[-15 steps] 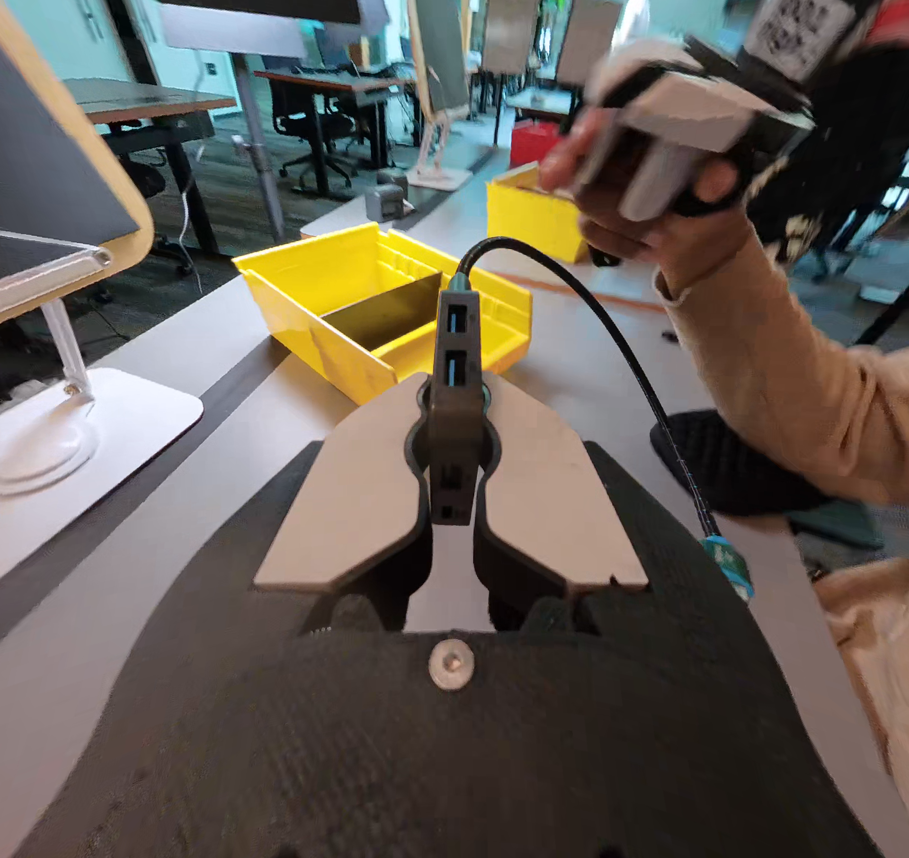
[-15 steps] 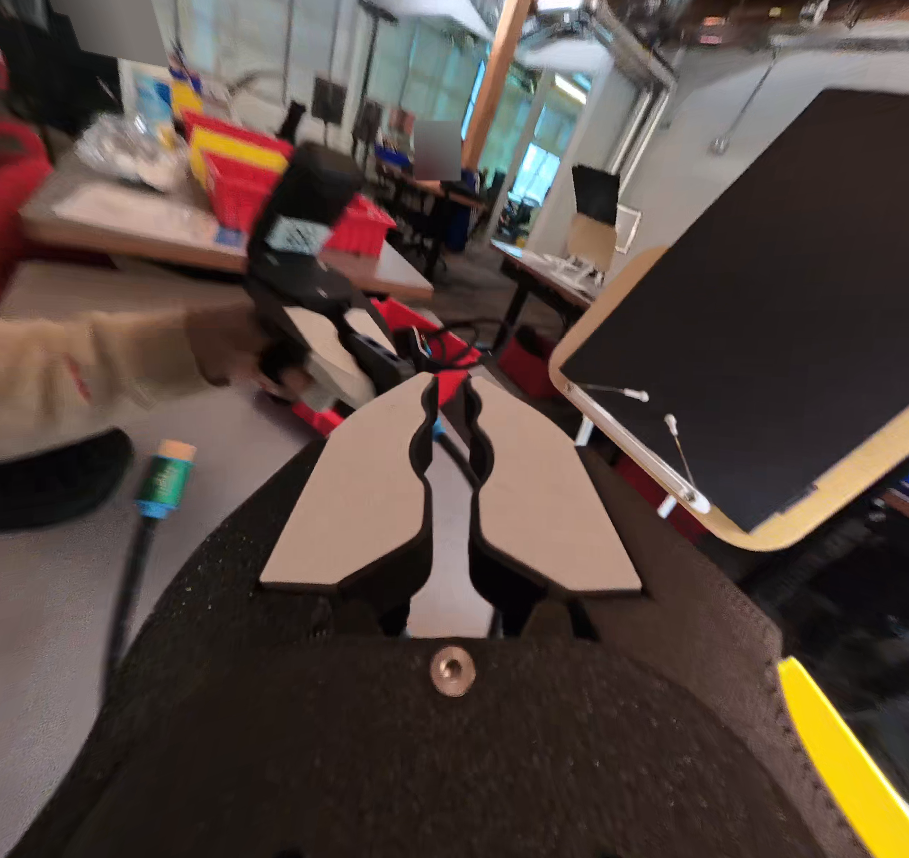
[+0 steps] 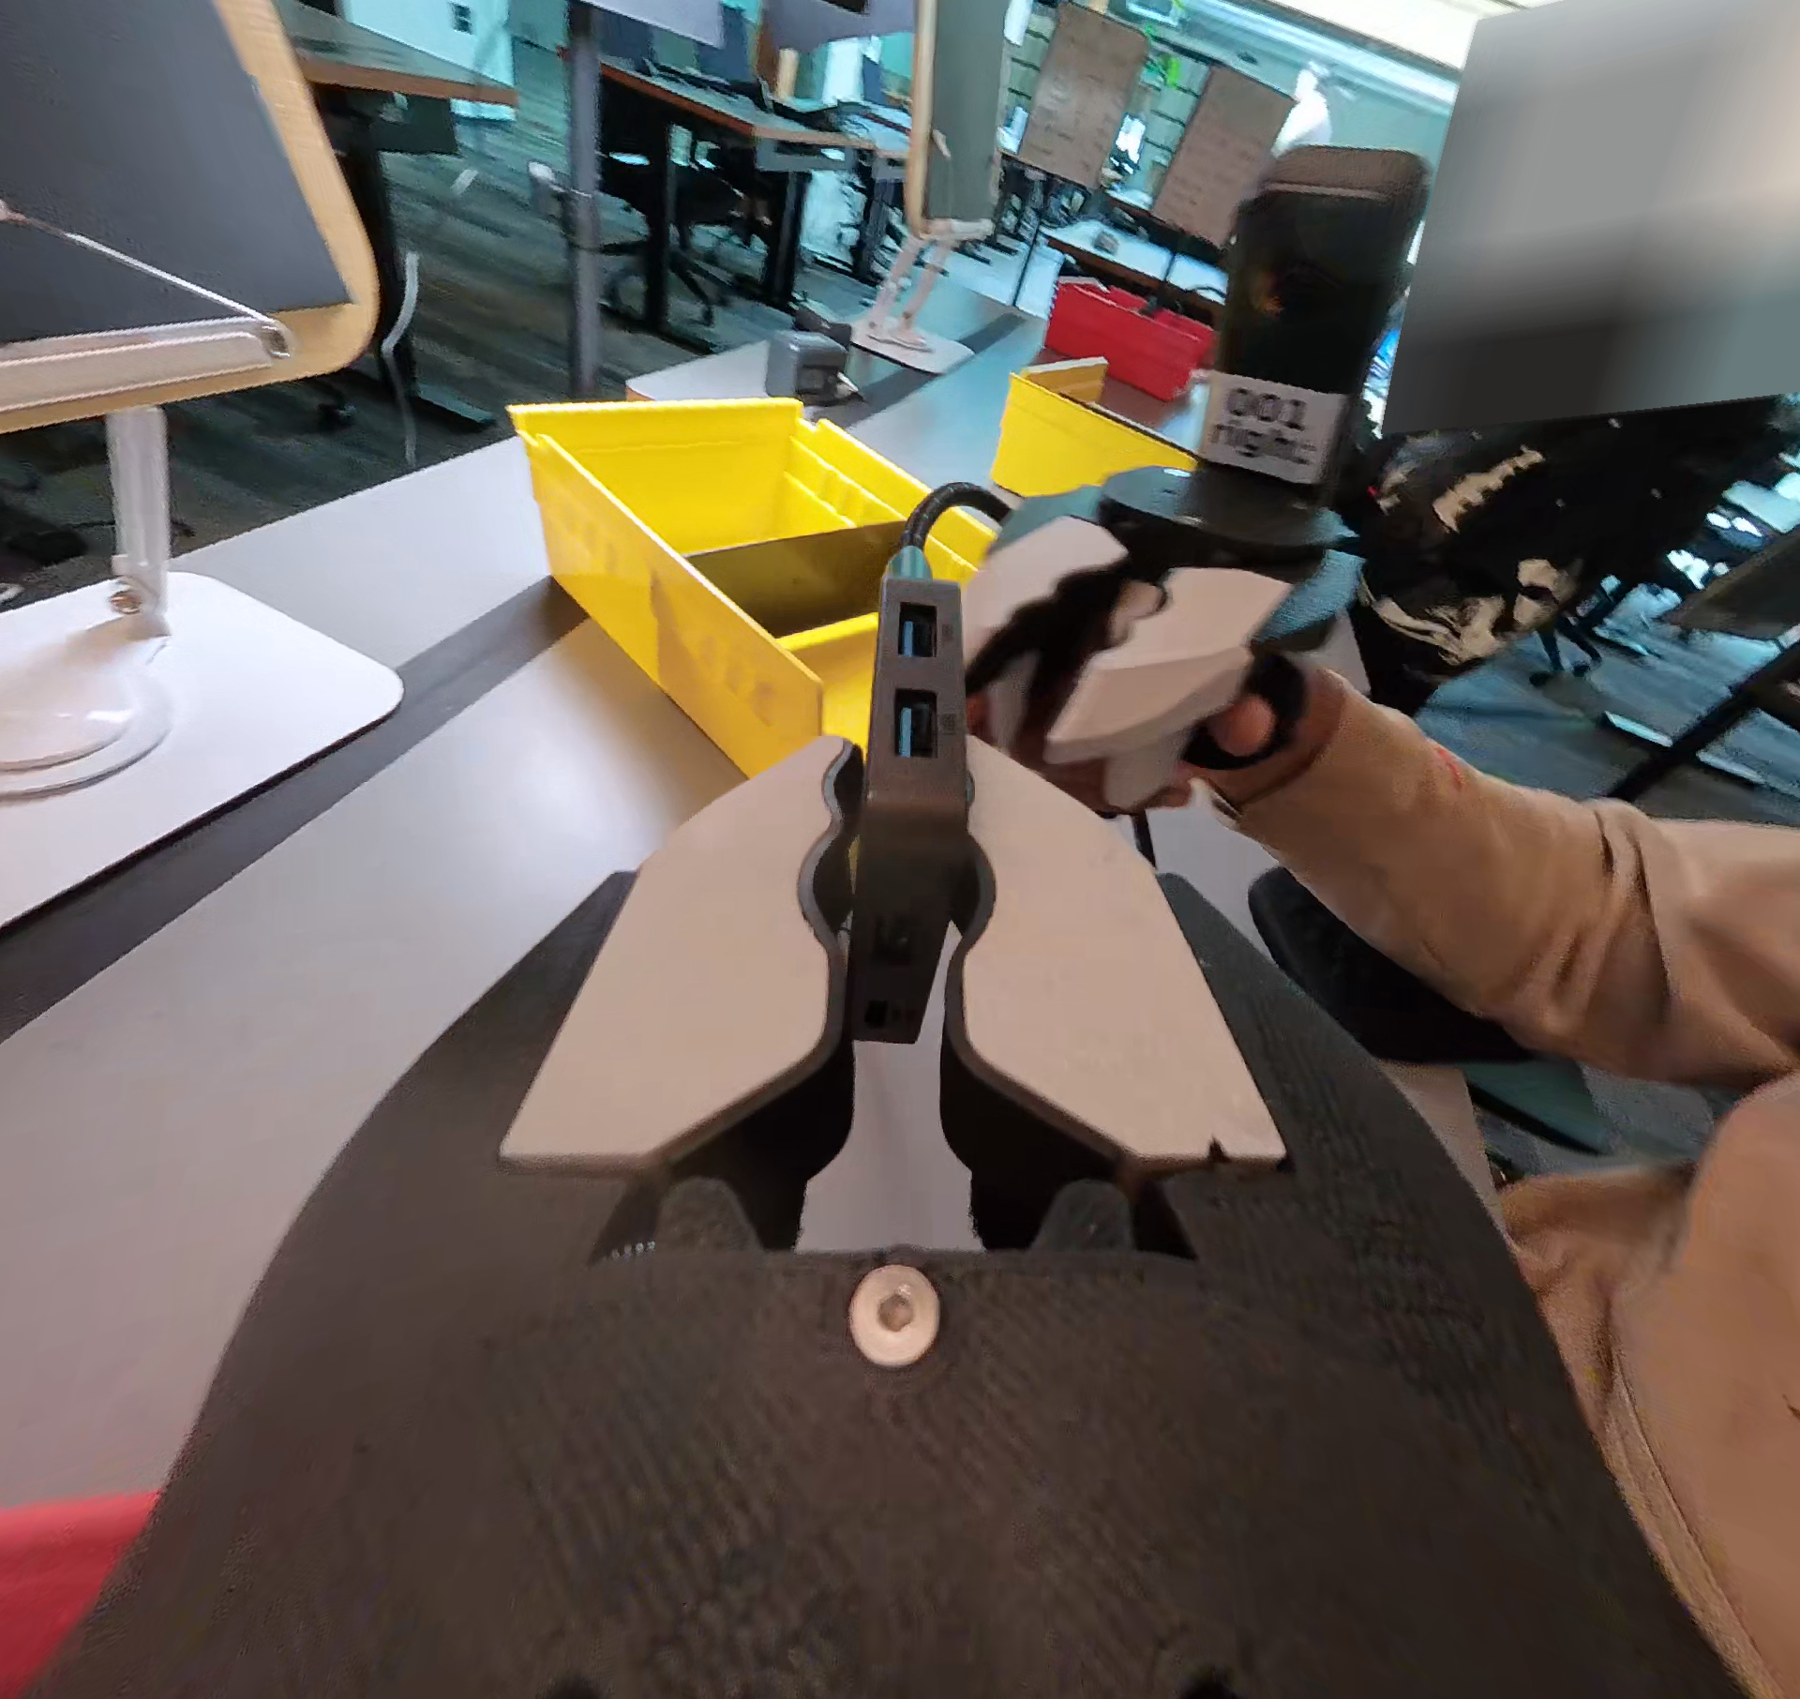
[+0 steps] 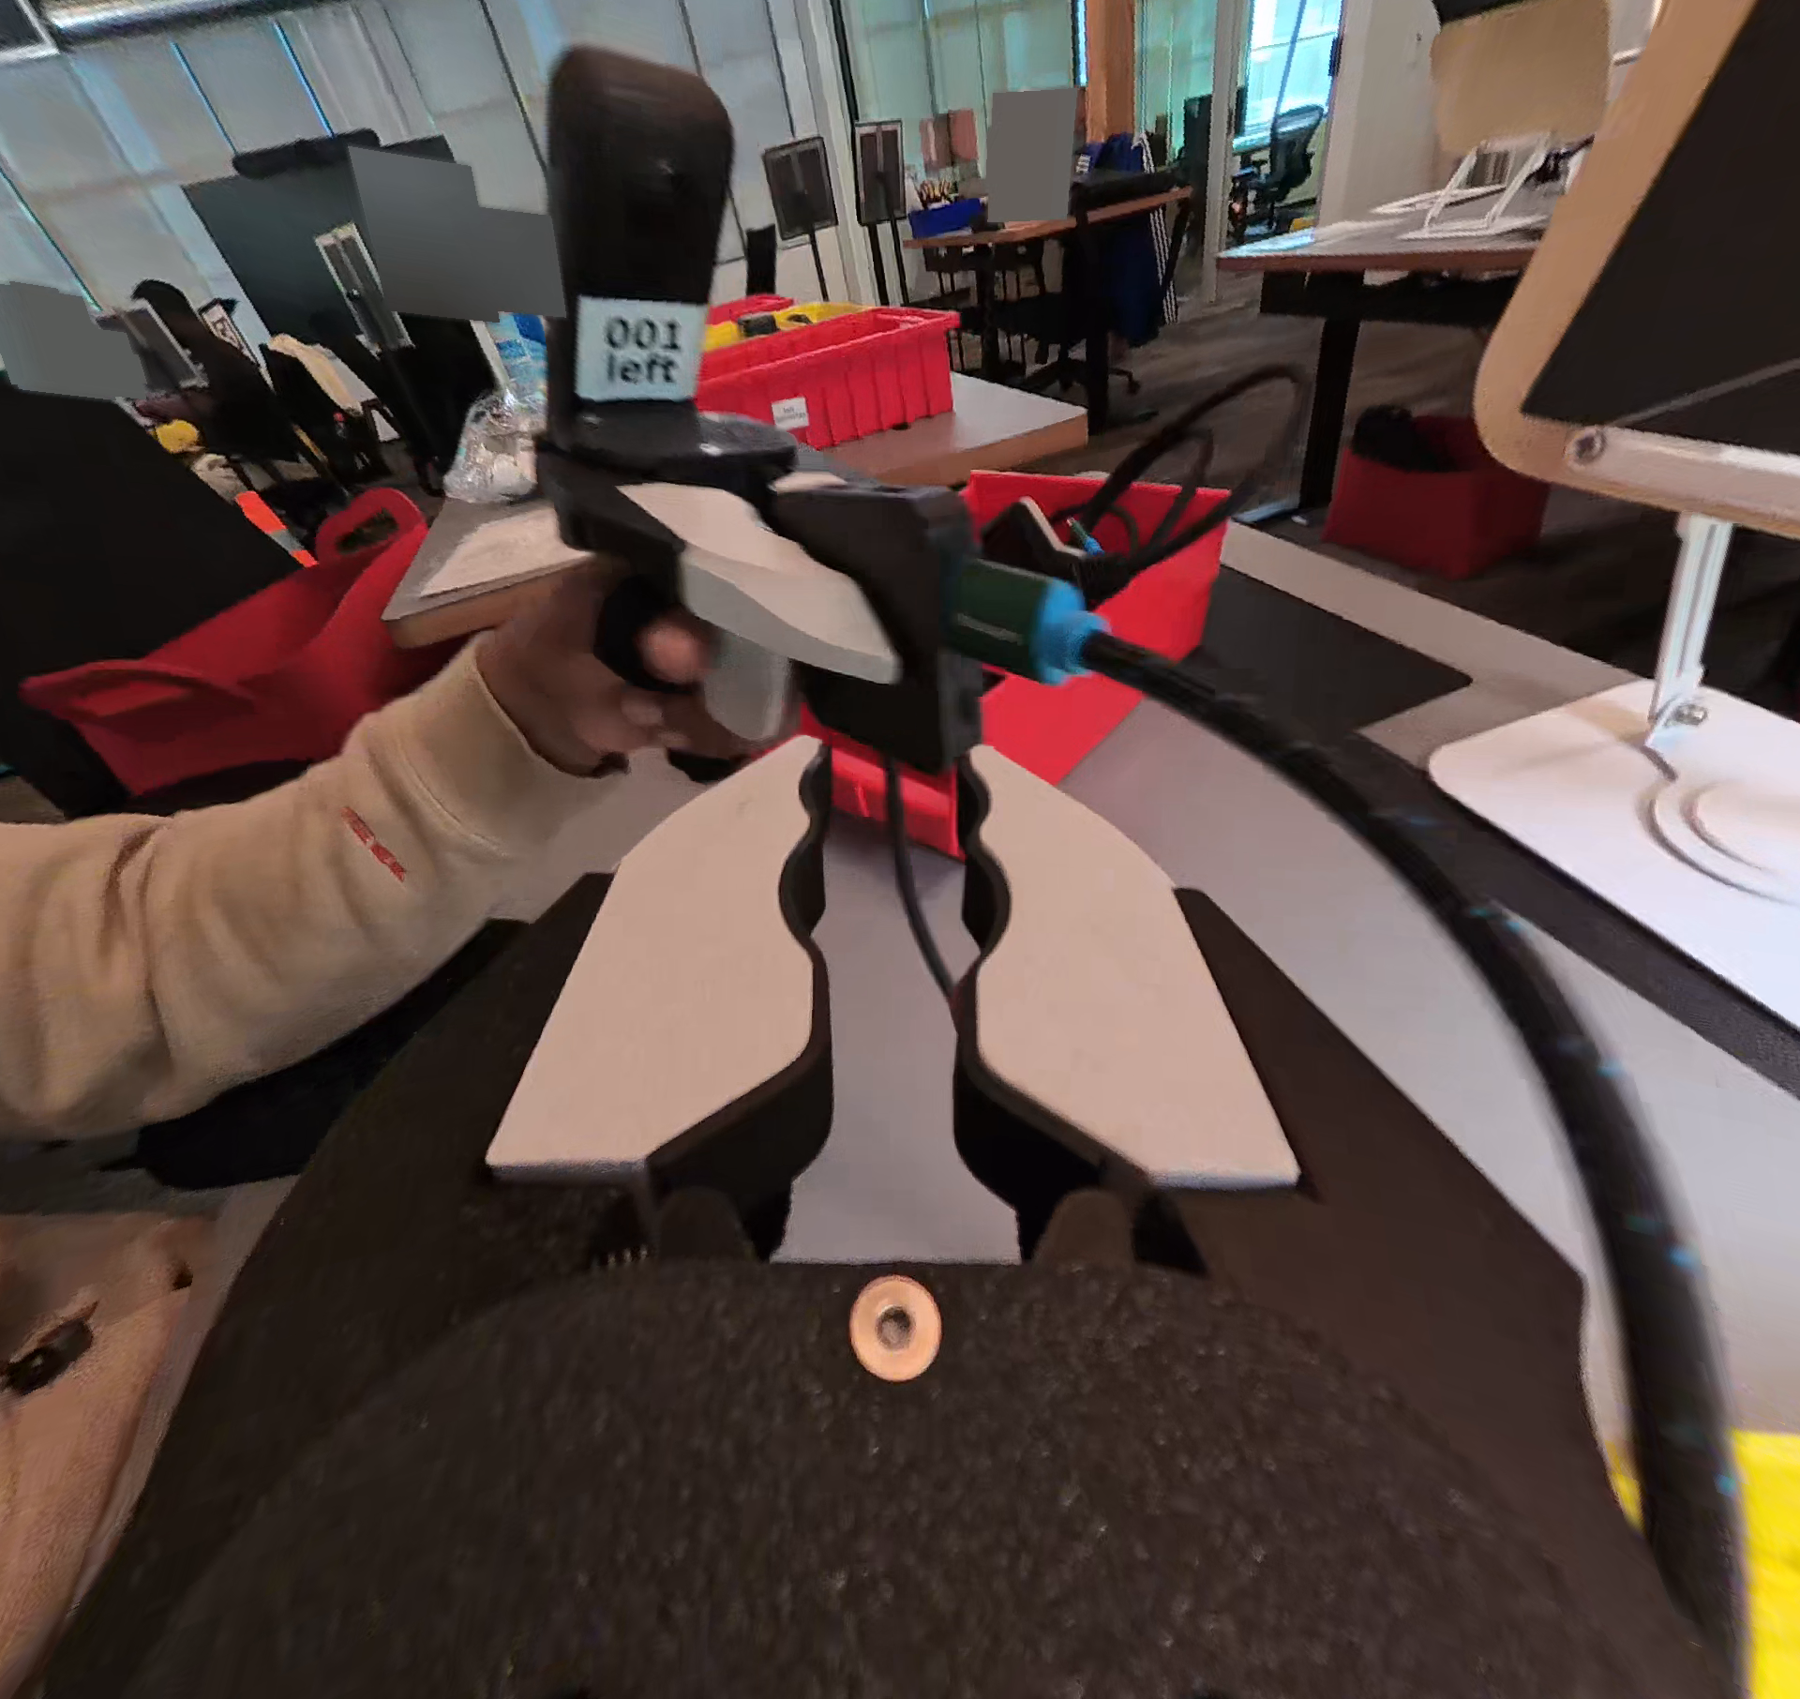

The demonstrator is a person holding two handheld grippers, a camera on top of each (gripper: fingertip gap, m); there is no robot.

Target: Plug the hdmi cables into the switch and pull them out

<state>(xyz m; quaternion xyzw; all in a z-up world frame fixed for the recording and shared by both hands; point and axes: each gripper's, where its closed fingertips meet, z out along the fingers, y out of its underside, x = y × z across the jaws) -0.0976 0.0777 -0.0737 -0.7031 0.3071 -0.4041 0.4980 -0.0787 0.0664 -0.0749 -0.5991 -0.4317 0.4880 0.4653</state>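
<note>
My left gripper (image 3: pixel 911 756) is shut on a dark grey switch (image 3: pixel 911 678) with two blue ports, held upright above the grey table (image 3: pixel 390 873). A thick black cable with a teal plug (image 3: pixel 911 566) is plugged into the switch's far end. In the right wrist view the switch (image 4: pixel 896 581) sits in the left gripper (image 4: pixel 857 649), and the green and blue plug (image 4: pixel 1013 620) leads into the thick cable (image 4: pixel 1461 922). My right gripper (image 4: pixel 894 756) is open just below the switch. A thin black cable (image 4: pixel 911 883) hangs loose between its fingers. The right gripper also shows in the left wrist view (image 3: pixel 1013 668).
A yellow bin (image 3: pixel 682 522) stands behind the switch, and a second yellow bin (image 3: pixel 1071 444) is farther back. A red bin (image 4: pixel 1120 659) with cables sits past the switch. A monitor on a white stand base (image 3: pixel 146 678) is at the left. A person's sleeve (image 3: pixel 1461 922) crosses the right. Left and right tips are no more than a few centimetres apart.
My right gripper has come down from high up to right beside the switch, and its fingers have opened. The left gripper still holds the switch, now slightly raised and turned.
</note>
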